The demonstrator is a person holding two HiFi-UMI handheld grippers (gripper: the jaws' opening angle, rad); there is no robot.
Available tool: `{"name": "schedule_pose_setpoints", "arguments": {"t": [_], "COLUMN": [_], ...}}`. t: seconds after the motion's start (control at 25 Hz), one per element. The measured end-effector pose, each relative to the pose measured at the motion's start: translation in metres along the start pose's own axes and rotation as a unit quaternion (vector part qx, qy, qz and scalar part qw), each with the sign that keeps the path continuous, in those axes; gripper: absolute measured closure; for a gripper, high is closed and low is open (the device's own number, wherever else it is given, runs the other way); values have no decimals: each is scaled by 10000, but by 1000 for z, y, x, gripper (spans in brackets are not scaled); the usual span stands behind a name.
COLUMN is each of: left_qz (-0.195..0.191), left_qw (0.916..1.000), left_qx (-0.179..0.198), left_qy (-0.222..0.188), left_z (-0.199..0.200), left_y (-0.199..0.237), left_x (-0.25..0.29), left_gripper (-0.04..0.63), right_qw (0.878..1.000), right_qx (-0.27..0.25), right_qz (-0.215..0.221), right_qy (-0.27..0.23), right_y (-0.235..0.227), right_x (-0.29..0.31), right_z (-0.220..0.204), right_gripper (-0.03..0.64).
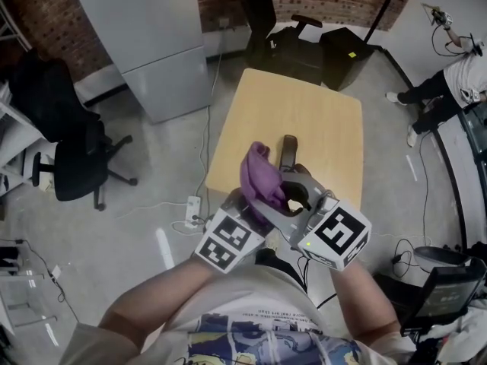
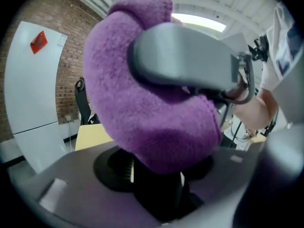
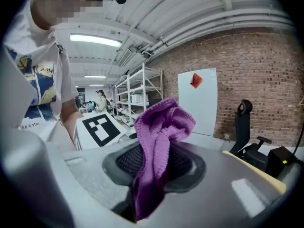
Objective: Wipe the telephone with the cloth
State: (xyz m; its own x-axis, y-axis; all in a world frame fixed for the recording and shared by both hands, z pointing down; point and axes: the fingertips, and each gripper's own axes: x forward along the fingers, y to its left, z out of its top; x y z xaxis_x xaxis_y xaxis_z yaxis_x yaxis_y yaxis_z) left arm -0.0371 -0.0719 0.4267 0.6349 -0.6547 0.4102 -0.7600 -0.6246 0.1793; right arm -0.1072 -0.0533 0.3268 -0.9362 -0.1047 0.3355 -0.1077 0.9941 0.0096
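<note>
Noted left gripper (image 2: 159, 196) set wide and clamped on the dark telephone (image 1: 289, 150), seemingly to steady it for rubbing. Found telephone poking out at 12 o'clock from the grippers, over the table (image 1: 327, 120). Noted right gripper (image 3: 142, 207) pinched shut on purple cloth (image 3: 160, 127), wad laid against telephone from 10 o'clock. Judged mid-wipe.
</note>
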Motion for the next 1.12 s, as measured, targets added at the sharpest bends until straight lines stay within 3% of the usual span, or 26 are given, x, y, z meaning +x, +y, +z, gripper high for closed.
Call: {"name": "schedule_pose_setpoints", "arguments": {"t": [0.76, 0.92, 1.12], "left_qz": [6, -10, -50], "left_qw": [9999, 9999, 9998], "left_qx": [-58, -110, -191], "left_qy": [-87, -75, -75], "left_z": [-7, -9, -6], "left_y": [4, 3, 3], "left_x": [-11, -10, -8], "left_gripper": [337, 337, 337], "right_qw": [9908, 9929, 9977], "right_qx": [4, 9, -61], "right_qz": [-1346, -1186, -645], "right_qy": [136, -32, -177], "right_y": [-86, -71, -31], "right_x": [-62, -65, -47], "right_z": [-11, 1, 11], "right_gripper": [503, 503, 503]}}
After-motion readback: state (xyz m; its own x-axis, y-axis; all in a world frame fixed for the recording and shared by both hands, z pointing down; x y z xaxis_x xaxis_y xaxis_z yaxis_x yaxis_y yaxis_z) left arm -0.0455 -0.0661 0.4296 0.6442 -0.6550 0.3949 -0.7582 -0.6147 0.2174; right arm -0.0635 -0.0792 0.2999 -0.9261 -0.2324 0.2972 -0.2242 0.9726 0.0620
